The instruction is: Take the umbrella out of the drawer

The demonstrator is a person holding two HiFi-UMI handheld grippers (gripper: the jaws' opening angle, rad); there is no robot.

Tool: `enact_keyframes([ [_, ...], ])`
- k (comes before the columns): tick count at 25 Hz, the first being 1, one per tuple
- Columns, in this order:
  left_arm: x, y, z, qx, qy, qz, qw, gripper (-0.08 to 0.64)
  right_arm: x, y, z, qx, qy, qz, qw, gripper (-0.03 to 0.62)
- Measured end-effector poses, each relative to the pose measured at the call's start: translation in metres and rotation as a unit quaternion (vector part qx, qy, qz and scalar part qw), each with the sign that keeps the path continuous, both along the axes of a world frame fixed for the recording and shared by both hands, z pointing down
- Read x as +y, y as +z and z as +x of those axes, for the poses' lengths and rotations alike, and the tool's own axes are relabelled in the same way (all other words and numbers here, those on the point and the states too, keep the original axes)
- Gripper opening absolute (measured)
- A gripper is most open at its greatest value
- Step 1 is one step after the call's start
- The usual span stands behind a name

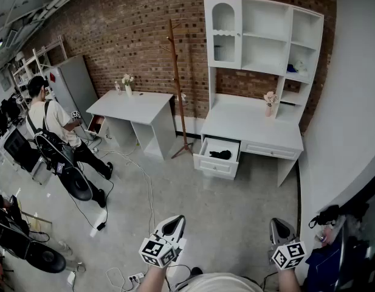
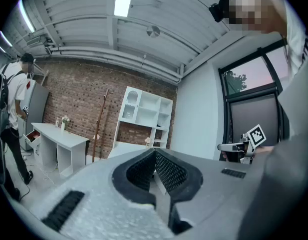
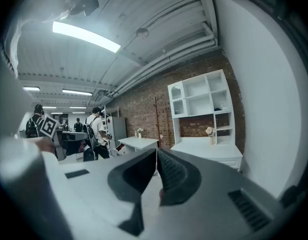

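Observation:
A black folded umbrella (image 1: 221,155) lies in the open drawer (image 1: 216,164) of a white desk with a hutch (image 1: 254,125) across the room. My left gripper (image 1: 173,225) and right gripper (image 1: 281,229) are held low at the bottom of the head view, far from the drawer. Both point level toward the desk. The jaws of each meet at the tips, with nothing between them. In the left gripper view the left gripper (image 2: 154,154) is shut. The right gripper (image 3: 156,151) looks the same in its own view.
A wooden coat stand (image 1: 177,84) rises left of the desk, beside a second white desk (image 1: 135,108). A person (image 1: 53,129) stands at the left near a fridge. Cables (image 1: 132,181) trail over the concrete floor. A white wall (image 1: 348,102) runs along the right.

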State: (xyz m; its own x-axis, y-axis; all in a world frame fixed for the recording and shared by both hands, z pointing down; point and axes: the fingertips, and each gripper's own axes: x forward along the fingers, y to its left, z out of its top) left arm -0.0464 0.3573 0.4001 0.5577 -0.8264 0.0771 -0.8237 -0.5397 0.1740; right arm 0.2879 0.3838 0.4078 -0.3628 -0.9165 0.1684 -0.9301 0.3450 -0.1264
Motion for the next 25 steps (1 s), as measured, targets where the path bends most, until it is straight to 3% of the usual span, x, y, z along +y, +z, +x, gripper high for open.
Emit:
enact_keyframes([
  [25, -0.006, 0.009, -0.029, 0.01, 0.027, -0.008, 0.9996, 0.025, 0.004, -0.002, -0.036, 0.007, 0.017, -0.001, 1.0, 0.032],
])
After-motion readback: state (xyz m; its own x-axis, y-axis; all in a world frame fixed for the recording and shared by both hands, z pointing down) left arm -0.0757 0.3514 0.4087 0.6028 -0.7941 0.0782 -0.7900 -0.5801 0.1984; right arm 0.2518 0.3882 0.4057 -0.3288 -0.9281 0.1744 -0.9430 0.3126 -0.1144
